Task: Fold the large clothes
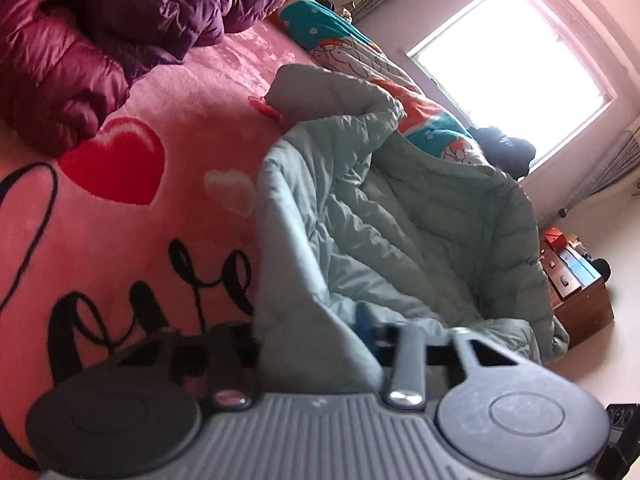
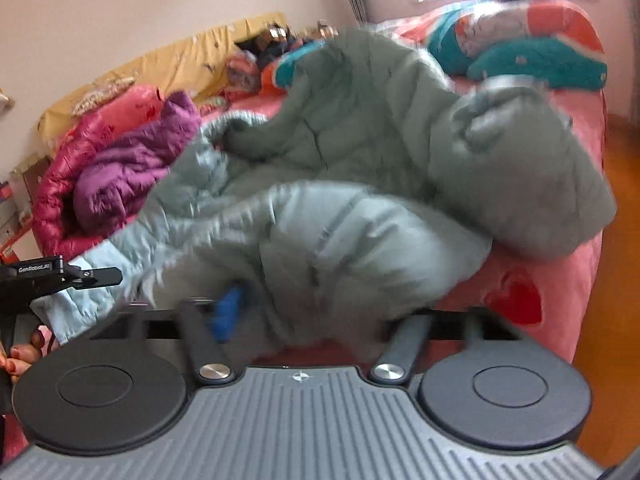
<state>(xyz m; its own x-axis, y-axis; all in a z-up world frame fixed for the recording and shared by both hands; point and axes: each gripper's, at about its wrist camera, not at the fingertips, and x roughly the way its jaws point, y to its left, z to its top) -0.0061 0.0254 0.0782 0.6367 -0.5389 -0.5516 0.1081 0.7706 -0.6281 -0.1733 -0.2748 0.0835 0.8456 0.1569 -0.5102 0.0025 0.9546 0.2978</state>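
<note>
A large pale green puffer jacket (image 1: 400, 224) lies crumpled on the pink bed; it also fills the middle of the right wrist view (image 2: 360, 168). My left gripper (image 1: 320, 332) is shut on the jacket's hem, with the fabric draped over its fingers and a blue pad (image 1: 366, 320) just showing. My right gripper (image 2: 288, 320) is shut on another edge of the jacket, with a blue pad (image 2: 229, 312) visible and the fabric bunched over the fingers. The left gripper also shows at the left edge of the right wrist view (image 2: 92, 276), holding the jacket's hem.
The pink blanket (image 1: 140, 208) has a red heart and black lettering. Purple and maroon puffer jackets (image 1: 120, 32) lie heaped on the bed, also in the right wrist view (image 2: 120, 168). A teal and orange quilt (image 2: 532, 48) lies by the window. A wooden dresser (image 1: 580, 300) stands beside the bed.
</note>
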